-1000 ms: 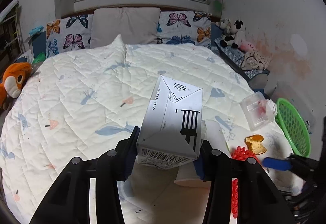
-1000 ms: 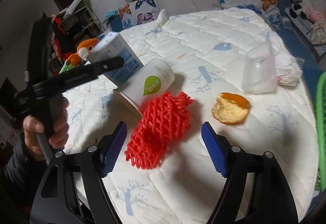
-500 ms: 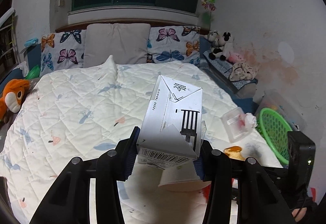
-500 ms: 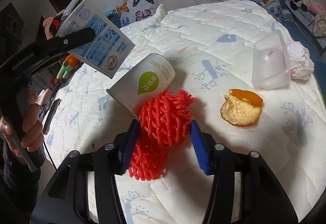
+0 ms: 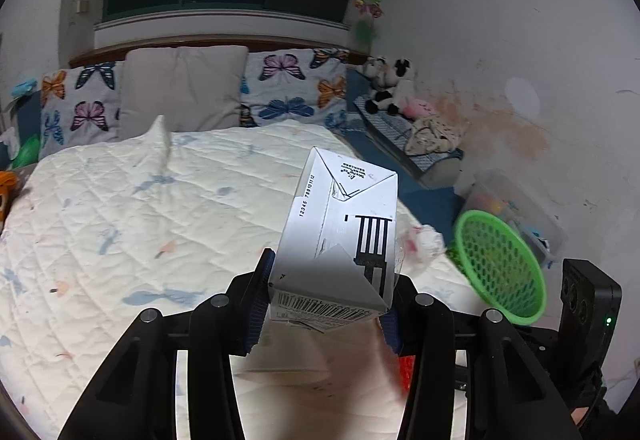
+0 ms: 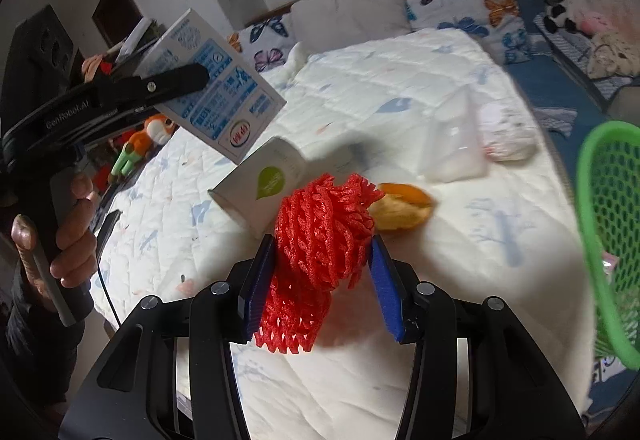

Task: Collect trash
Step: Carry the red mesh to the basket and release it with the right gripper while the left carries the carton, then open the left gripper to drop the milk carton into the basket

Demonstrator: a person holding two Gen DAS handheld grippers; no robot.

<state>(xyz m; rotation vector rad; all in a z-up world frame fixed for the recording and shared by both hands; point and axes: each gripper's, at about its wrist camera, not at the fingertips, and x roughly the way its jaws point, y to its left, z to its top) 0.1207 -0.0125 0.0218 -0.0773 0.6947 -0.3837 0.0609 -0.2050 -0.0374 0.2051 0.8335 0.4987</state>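
Note:
My left gripper (image 5: 324,300) is shut on a white milk carton (image 5: 340,240) and holds it above the bed; the carton also shows in the right wrist view (image 6: 216,100). My right gripper (image 6: 320,280) is shut on a red foam fruit net (image 6: 320,228), lifted off the quilt. A paper cup (image 6: 260,184) lies on its side on the quilt, with an orange peel (image 6: 404,204), a clear plastic box (image 6: 452,148) and a crumpled tissue (image 6: 508,136) beyond. A green mesh basket (image 5: 496,264) stands at the bed's right edge and also shows in the right wrist view (image 6: 608,200).
The bed has a white quilt (image 5: 140,220) with pillows (image 5: 184,92) at the head. Stuffed toys (image 5: 388,88) lie along the right wall. An orange plush toy (image 6: 148,136) sits left of the bed. A clear storage bin (image 5: 516,208) is behind the basket.
My right gripper has shut on the red net and lifted it. My left gripper has risen and swung right with the carton, toward the green basket.

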